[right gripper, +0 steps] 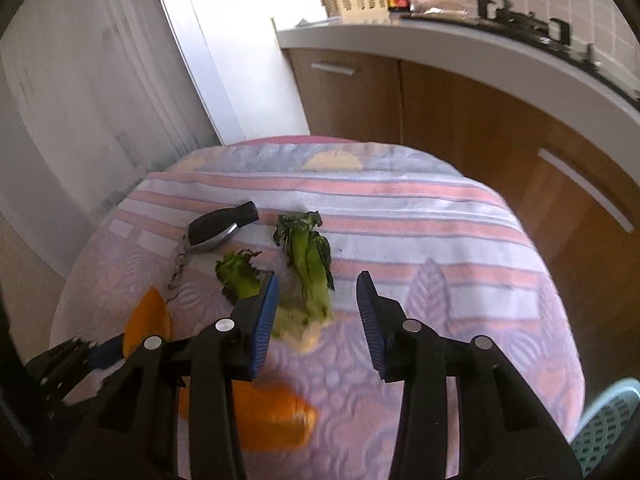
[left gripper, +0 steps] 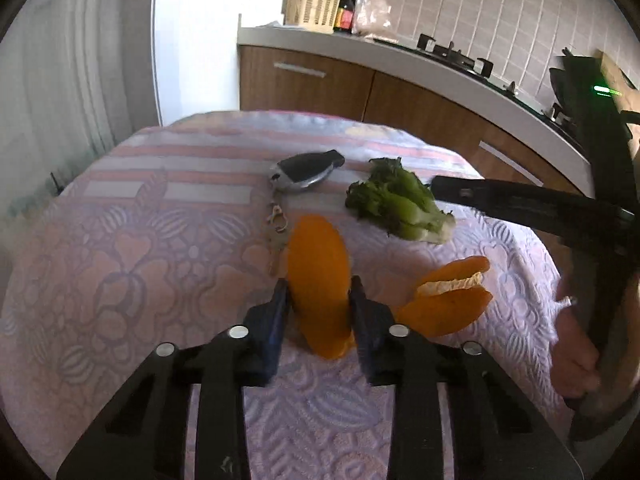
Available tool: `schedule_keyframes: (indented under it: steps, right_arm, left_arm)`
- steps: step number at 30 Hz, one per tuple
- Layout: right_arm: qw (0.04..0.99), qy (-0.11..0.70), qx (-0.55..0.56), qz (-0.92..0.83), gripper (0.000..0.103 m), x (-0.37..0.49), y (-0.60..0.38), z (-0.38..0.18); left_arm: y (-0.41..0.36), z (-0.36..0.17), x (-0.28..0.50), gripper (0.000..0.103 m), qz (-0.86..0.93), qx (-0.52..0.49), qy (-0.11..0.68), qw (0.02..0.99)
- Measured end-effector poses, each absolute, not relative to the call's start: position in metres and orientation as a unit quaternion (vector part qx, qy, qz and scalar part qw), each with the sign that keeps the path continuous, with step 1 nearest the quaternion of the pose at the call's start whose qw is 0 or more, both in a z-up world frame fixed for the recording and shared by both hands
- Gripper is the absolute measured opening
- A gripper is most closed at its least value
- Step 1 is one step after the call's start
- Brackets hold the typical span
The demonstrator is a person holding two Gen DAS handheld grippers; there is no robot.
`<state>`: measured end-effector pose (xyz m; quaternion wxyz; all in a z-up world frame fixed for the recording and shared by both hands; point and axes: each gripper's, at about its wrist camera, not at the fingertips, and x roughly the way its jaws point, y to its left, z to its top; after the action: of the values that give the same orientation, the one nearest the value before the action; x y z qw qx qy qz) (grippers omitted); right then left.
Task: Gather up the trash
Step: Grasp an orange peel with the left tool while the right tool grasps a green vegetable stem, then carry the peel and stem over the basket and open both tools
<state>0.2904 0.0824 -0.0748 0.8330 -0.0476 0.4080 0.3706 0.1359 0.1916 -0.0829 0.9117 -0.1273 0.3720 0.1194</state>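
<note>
A: What does the left gripper [left gripper: 318, 296] hold?
B: A curved orange peel strip [left gripper: 318, 280], its narrowed jaws pressed on both sides, just above the patterned lilac tablecloth [left gripper: 140, 260].
A: And the right gripper [right gripper: 316, 304]?
B: Jaws part open, gripping nothing; the green lettuce stub [right gripper: 312, 276] lies between them, right of a black car key [right gripper: 220, 228].

Motion blur smears the lower orange peel [right gripper: 272, 416] under the right gripper [right gripper: 316, 300], its edges lost. The turquoise basket [right gripper: 608, 424] is cut by the frame's corner. Labels on the counter bottles [left gripper: 346, 8] are too small to read.
</note>
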Motion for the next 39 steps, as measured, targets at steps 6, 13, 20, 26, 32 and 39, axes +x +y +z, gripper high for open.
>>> schedule_keyframes:
  steps: [6,13,20,26,32,39]
  right_arm:
    - [0.823,0.423,-0.053,0.374,0.037,0.304,0.098,-0.092]
    - [0.829,0.411,-0.087,0.369,0.015,0.299,0.113,-0.092]
    - [0.849,0.365,-0.064,0.377,0.013,0.277,0.093,-0.072]
    - [0.870,0.325,-0.051,0.367,0.013,0.243,0.054,-0.040]
    - [0.903,0.273,-0.064,0.326,0.013,0.195,-0.001,-0.010]
    - [0.928,0.262,-0.018,0.266,0.013,0.156,-0.083,-0.005]
  left_arm:
    - [0.198,-0.079,0.127,0.024,0.125,-0.146,0.350,0.917]
    - [0.203,-0.079,0.128,0.024,0.124,-0.164,0.347,0.915]
    - [0.198,-0.074,0.123,0.024,0.123,-0.148,0.329,0.925]
    - [0.186,-0.056,0.114,0.024,0.121,-0.120,0.282,0.944]
    - [0.153,-0.027,0.099,0.024,0.057,-0.127,0.266,0.954]
    - [0.083,0.007,0.085,0.024,-0.022,-0.102,0.242,0.965]
